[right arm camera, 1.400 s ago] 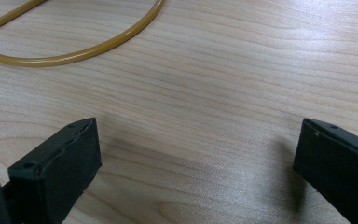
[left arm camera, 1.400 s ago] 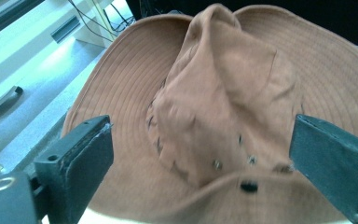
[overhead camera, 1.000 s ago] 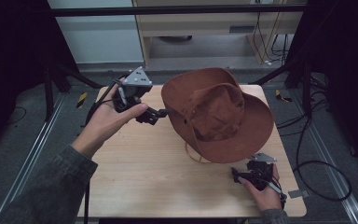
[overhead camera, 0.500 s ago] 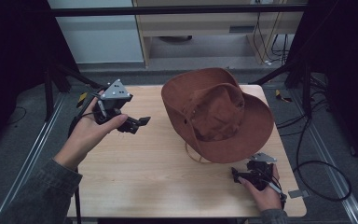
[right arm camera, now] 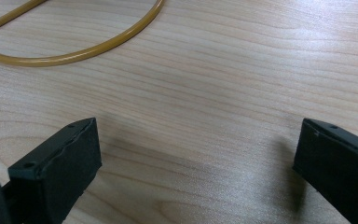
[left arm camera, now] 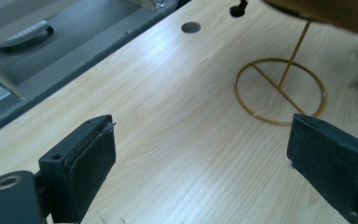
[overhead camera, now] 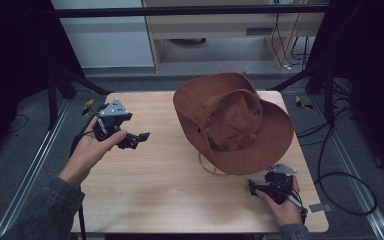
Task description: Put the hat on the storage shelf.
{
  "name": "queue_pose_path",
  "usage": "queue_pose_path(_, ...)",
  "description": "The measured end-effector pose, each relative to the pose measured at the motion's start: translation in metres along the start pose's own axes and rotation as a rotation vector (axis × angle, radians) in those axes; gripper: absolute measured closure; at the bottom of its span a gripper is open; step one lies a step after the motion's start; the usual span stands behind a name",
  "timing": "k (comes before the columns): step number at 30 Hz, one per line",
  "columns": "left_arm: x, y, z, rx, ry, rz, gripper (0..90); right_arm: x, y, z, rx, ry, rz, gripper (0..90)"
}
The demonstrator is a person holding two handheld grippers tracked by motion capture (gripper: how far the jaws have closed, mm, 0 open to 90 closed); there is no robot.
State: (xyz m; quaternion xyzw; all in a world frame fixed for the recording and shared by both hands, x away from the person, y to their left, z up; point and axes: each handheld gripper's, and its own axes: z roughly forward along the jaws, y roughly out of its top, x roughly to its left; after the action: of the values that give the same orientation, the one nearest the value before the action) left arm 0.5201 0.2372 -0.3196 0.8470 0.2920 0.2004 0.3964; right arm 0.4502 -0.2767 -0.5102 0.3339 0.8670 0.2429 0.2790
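A brown wide-brimmed hat (overhead camera: 232, 125) rests on a thin gold wire stand whose round base ring (left arm camera: 279, 91) lies on the wooden table (overhead camera: 170, 200). A hand holds my left gripper (overhead camera: 137, 137) over the table's left side, well apart from the hat. In the left gripper view, the left gripper (left arm camera: 200, 163) is open and holds nothing, and the hat's brim (left arm camera: 335, 11) shows at the top right. My right gripper (overhead camera: 254, 189) sits low at the front right, just in front of the brim. Open and holding nothing, the right gripper (right arm camera: 191, 163) has an arc of the ring (right arm camera: 98, 44) beyond it.
A round cable hole (left arm camera: 190, 27) sits near the table's far edge. Cables (overhead camera: 340, 175) trail on the floor to the right. Small yellow-and-black items (overhead camera: 87, 106) lie on the floor beside the table's back corners. A shelf unit stands behind.
My left gripper has drawn back leftward from the hat's brim to the table's left side. The right gripper and the hat have stayed put.
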Motion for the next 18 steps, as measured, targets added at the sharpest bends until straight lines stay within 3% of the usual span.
queue_pose_path(18, -0.002, -0.069, 0.036, 0.132, 0.015, 0.0, 6.4, 0.0, 0.0, 0.0, 0.0, 0.0, 0.0, 0.7)
